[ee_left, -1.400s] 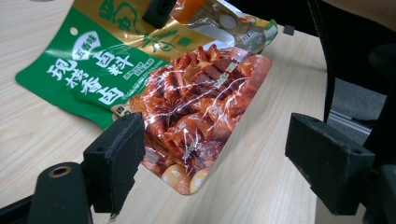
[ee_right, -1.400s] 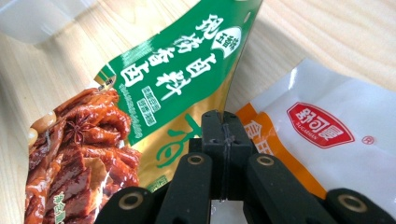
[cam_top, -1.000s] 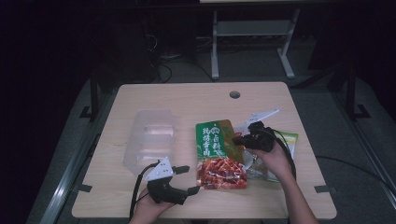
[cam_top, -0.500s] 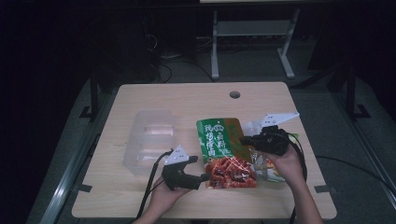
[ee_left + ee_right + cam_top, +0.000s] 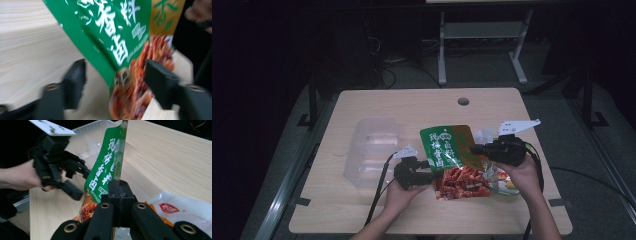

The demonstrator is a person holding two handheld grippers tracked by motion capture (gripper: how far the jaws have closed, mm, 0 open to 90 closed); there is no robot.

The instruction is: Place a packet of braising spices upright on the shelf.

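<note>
Jaws of the right gripper are clamped on the edge of a green-and-red snack pouch, holding it raised over the near right part of the wooden table. The left gripper has just been closing; its jaws straddle the pouch's lower corner without pressing it. A clear plastic tray sits left, and a white packet lies beside the pouch.
</note>
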